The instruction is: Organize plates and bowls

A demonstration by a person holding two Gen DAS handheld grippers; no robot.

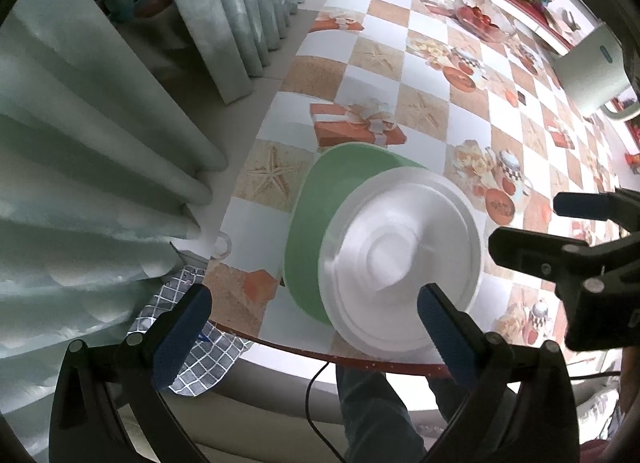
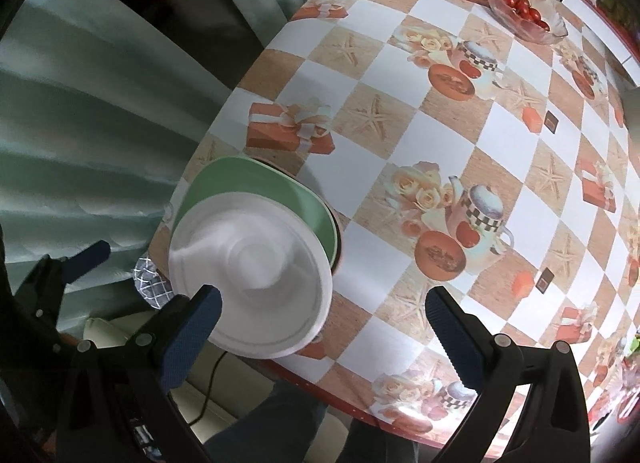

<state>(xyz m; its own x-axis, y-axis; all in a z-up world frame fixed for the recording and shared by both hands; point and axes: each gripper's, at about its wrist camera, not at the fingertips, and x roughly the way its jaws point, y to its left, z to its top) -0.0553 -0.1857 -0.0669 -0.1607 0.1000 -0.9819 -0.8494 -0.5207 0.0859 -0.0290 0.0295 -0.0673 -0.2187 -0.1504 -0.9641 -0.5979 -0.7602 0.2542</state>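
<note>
A white bowl sits on a green plate near the table's front left corner. It also shows in the right wrist view as the white bowl on the green plate. My left gripper is open and empty, just in front of the stack, its fingers wide apart. My right gripper is open and empty, with its left finger over the bowl's near rim. The right gripper also shows in the left wrist view, right of the bowl.
The table has a checkered cloth with printed pictures. A glass bowl of tomatoes stands at the far side. A white appliance stands far right. Curtains hang left of the table. A checked cloth hangs off the corner.
</note>
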